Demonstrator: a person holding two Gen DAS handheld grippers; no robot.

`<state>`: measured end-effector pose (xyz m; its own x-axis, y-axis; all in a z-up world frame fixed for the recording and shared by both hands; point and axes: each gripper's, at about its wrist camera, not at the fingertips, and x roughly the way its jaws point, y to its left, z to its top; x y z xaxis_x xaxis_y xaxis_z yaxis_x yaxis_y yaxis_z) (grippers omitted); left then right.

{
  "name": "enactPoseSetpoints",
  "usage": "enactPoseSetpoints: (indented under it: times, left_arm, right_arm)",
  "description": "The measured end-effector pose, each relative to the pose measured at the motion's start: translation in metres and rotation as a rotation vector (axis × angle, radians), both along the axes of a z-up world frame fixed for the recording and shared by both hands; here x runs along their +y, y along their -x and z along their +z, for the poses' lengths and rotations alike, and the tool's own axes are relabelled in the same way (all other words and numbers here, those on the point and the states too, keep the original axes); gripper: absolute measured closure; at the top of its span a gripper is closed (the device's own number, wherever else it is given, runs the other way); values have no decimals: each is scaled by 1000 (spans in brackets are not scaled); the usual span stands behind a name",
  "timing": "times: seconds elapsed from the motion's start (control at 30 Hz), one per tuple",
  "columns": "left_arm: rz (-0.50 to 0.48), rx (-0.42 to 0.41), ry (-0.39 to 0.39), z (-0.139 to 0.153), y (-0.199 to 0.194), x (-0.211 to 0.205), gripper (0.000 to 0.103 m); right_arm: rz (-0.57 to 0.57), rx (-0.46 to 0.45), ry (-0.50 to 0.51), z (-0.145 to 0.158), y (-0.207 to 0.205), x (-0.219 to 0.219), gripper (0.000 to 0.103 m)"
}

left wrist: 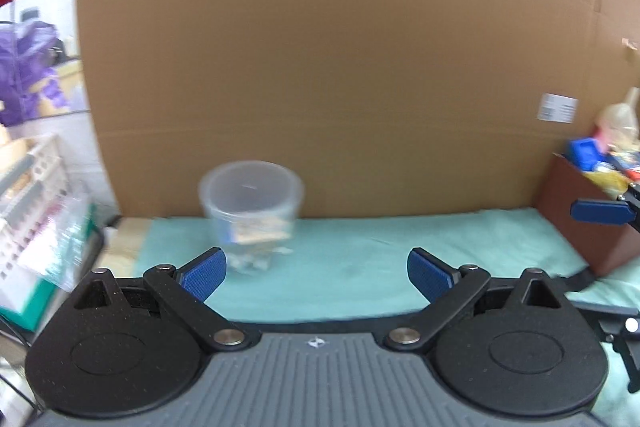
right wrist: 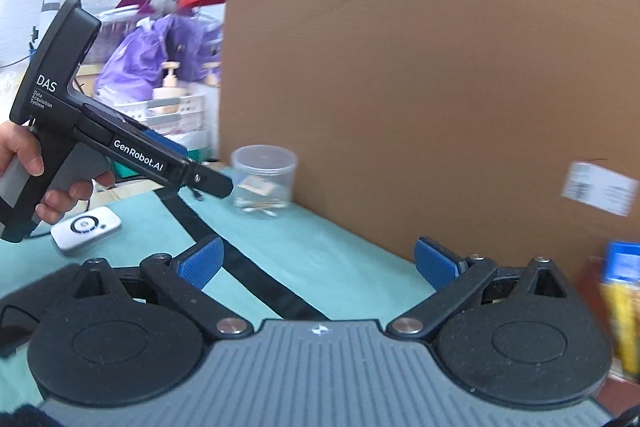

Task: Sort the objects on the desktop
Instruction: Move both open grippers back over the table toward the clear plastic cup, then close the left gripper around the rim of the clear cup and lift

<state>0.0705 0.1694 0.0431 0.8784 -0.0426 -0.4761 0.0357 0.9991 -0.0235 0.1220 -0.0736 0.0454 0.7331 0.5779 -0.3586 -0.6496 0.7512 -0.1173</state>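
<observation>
A clear plastic cup (left wrist: 251, 211) with cotton swabs and a small packet inside stands on the green mat (left wrist: 360, 263) against the cardboard wall. It also shows in the right wrist view (right wrist: 264, 181). My left gripper (left wrist: 316, 273) is open and empty, a little short of the cup, which sits ahead of its left finger. My right gripper (right wrist: 318, 263) is open and empty, farther back to the right. The left gripper's body (right wrist: 120, 151), held in a hand, shows in the right wrist view. A right fingertip (left wrist: 600, 211) shows at the left view's right edge.
A tall cardboard sheet (left wrist: 340, 67) walls the back. A brown box (left wrist: 576, 215) of mixed items stands at the right. A small white-and-silver device (right wrist: 86, 229) lies on the mat at the left. A black strap (right wrist: 240, 267) crosses the mat. White baskets (left wrist: 36, 203) stand at far left.
</observation>
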Motion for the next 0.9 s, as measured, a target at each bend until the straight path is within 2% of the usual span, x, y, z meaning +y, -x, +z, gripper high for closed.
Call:
enactPoseSetpoints:
  times: [0.2, 0.43, 0.6, 0.73, 0.9]
  left_arm:
    - [12, 28, 32, -17, -46, 39, 3]
    - [-59, 44, 69, -34, -78, 56, 4]
    - [-116, 55, 53, -39, -98, 56, 4]
    - [-156, 54, 70, -38, -110, 57, 4]
    - [-184, 84, 61, -38, -126, 59, 5]
  right_arm:
    - [59, 39, 33, -14, -40, 66, 4]
    - [78, 37, 120, -41, -85, 126, 4]
    - [95, 57, 138, -55, -116, 151, 4]
    - [113, 49, 163, -63, -135, 171, 5]
    - [139, 63, 144, -68, -158, 185, 6]
